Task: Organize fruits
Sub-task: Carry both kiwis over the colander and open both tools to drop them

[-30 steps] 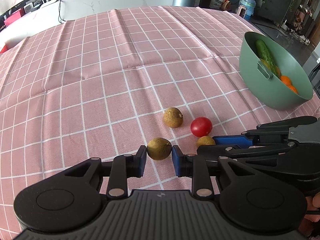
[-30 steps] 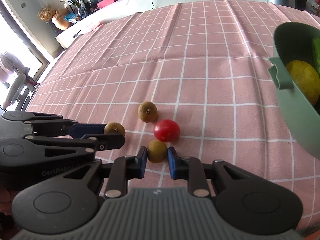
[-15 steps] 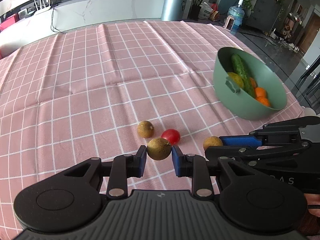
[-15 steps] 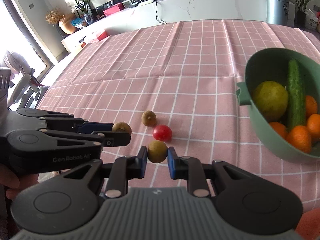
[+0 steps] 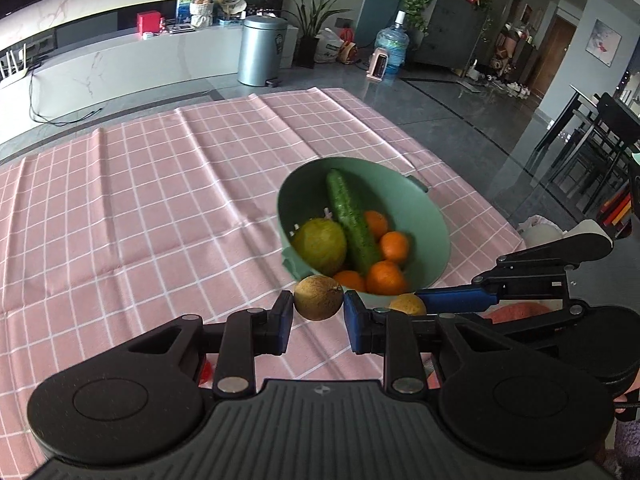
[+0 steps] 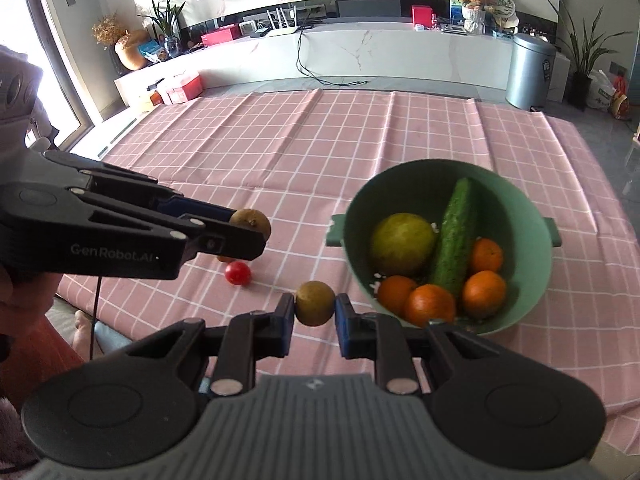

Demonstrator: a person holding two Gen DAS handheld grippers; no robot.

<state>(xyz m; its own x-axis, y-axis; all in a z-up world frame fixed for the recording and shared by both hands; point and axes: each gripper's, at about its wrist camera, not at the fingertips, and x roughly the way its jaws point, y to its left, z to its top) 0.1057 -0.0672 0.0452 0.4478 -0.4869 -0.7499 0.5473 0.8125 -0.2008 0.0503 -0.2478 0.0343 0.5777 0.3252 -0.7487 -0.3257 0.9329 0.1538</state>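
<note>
Both grippers up off the cloth [image 6: 280,152], each carrying fruit. Left gripper [image 5: 318,316] clenched on a brown longan [image 5: 319,298], pinched across its middle between the blue pads. Right gripper [image 6: 315,316] likewise clamped on a second longan [image 6: 315,303]. From the right wrist view, the left one's fruit [image 6: 251,222] sits at the very tip of its fingers, well above the cloth. Green bowl [image 6: 532,216] just ahead of both, already holding a cucumber [image 6: 454,236], a large yellow-green fruit [image 6: 402,244] and several oranges [image 6: 430,304]. A red tomato [image 6: 237,273] remains on the cloth, with something brownish partly hidden behind the left gripper's fingers. Risks as I judge them: round, hard-skinned fruit held on a narrow patch may squirt out if the grip slackens mid-carry. Two grippers heading for one bowl may knock together. Dropped from height, a longan could bounce off the oranges and over the rim, then roll off the table. A nudge to the near rim might tip or slide the bowl.
</note>
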